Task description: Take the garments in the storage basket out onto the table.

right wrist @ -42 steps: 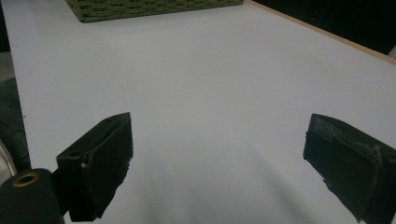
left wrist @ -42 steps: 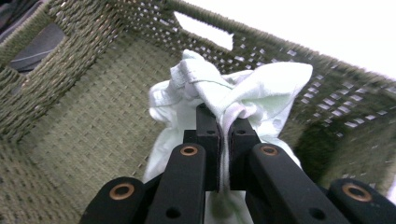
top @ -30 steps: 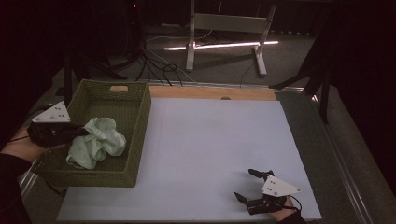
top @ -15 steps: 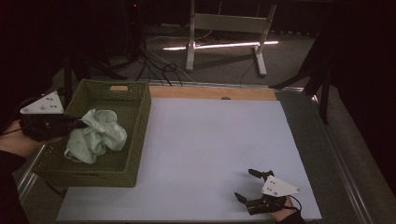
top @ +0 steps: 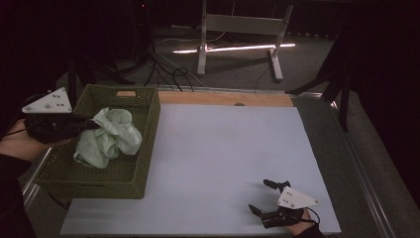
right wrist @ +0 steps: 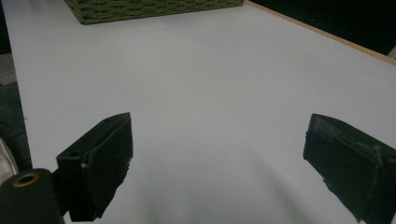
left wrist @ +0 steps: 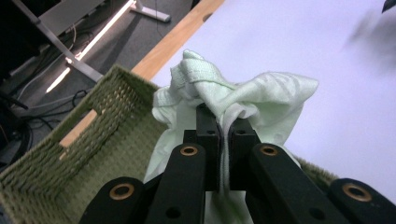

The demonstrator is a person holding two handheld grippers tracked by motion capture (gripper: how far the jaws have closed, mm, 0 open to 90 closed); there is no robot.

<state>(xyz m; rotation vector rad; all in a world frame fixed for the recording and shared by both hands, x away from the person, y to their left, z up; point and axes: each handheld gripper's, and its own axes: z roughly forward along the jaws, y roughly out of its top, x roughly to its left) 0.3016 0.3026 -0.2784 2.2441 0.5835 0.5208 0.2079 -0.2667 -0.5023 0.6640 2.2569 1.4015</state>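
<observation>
A pale green cloth (top: 110, 136) hangs bunched over the green woven basket (top: 126, 178) at the table's left. My left gripper (top: 91, 125) is shut on the cloth's upper fold, and it holds the cloth above the basket floor. In the left gripper view the cloth (left wrist: 243, 98) is pinched between my two black jaws, with the left gripper (left wrist: 224, 123) closed tight on it and the basket (left wrist: 70, 158) below. My right gripper (top: 261, 196) rests on the white table near the front right edge, wide open with nothing between its fingers (right wrist: 100, 158).
The white tabletop (top: 228, 148) stretches between the basket and my right gripper. A wooden strip (top: 223, 98) borders its far edge. Beyond it stand a metal frame (top: 237, 29) and cables on the dark floor.
My left gripper has risen and drawn back to the left with the cloth, lifting it out of the basket's bottom. The right gripper has stayed where it was.
</observation>
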